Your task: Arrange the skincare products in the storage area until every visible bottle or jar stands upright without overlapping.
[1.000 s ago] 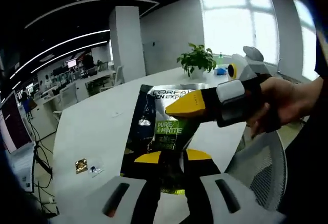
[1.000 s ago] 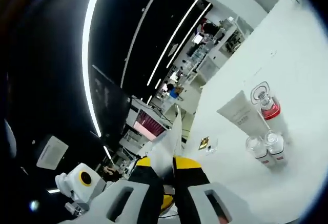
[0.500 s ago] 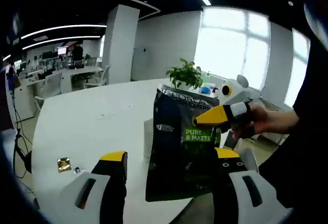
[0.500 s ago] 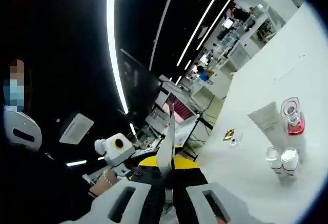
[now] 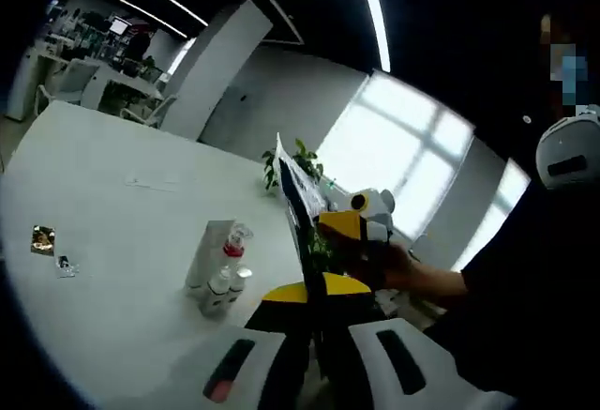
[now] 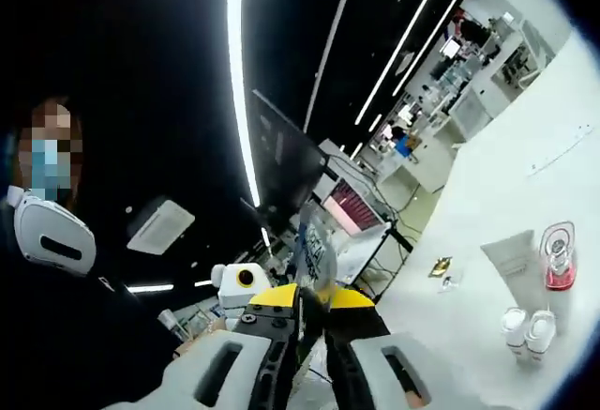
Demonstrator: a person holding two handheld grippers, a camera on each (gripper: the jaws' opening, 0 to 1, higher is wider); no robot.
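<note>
A dark L'Oreal pouch (image 5: 298, 205) stands edge-on in the air between both grippers. My left gripper (image 5: 316, 290) is shut on its lower edge. My right gripper (image 5: 342, 225) comes in from the right, shut on its upper part. In the right gripper view the pouch (image 6: 314, 252) rises thin from my right gripper (image 6: 314, 296). On the white table (image 5: 103, 232) stand a white tube (image 5: 202, 252), a clear bottle with red liquid (image 5: 232, 252) and two small clear bottles (image 5: 223, 285). The same group shows as the tube (image 6: 514, 260), red bottle (image 6: 560, 262) and small bottles (image 6: 525, 324).
A gold wrapper (image 5: 42, 238) and a small clear scrap lie on the table's left part; the wrapper (image 6: 439, 266) also lies left of the tube. A potted plant (image 5: 302, 160) stands at the table's far end. A person's hand and dark sleeve hold the right gripper.
My left gripper stood open half a second ago and is now shut on the pouch. The pouch has turned from face-on to edge-on. Both views have swung.
</note>
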